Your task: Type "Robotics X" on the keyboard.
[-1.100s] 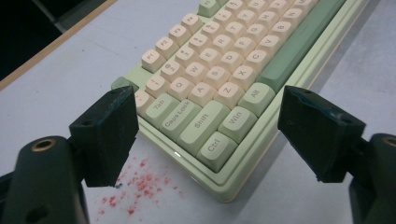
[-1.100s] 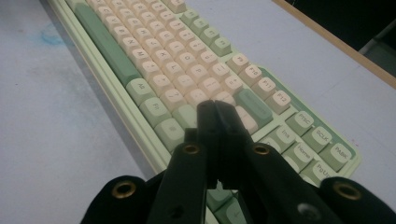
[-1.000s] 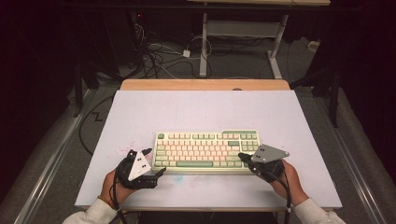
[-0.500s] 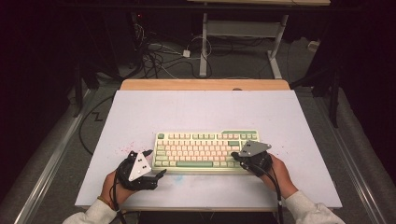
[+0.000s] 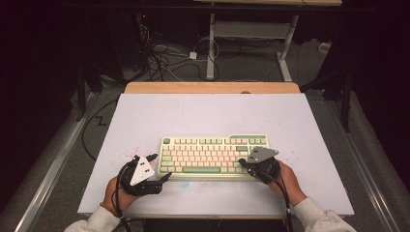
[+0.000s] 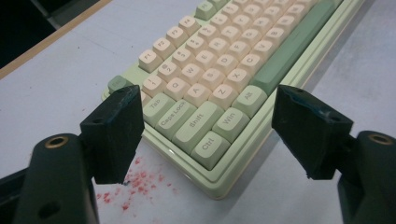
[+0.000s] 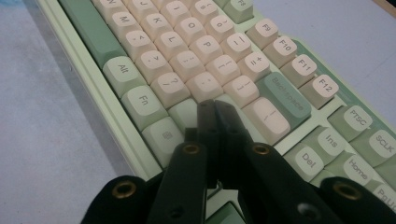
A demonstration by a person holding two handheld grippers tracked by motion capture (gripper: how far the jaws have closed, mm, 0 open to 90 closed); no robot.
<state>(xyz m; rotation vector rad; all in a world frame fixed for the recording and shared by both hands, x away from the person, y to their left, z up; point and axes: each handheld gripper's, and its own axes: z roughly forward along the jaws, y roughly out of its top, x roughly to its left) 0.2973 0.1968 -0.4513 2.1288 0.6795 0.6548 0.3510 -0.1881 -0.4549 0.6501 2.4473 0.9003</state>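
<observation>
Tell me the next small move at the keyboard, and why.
Probably press the shut right gripper straight down: its joined tips sit over the keys at the right end of the keyboard, near Enter. The left gripper, jaws just narrowed but apart, waits off the Ctrl corner.

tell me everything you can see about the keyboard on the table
The keyboard is a compact mechanical type with a pale green case, cream letter keys and green modifier keys such as Shift, Ctrl and Backspace, plastic by the look. It lies flat on the white table, near the person's edge. The right gripper, jaws shut, rests its tips on the keys near the right Shift. The left gripper is open at the Ctrl corner, not touching it.
</observation>
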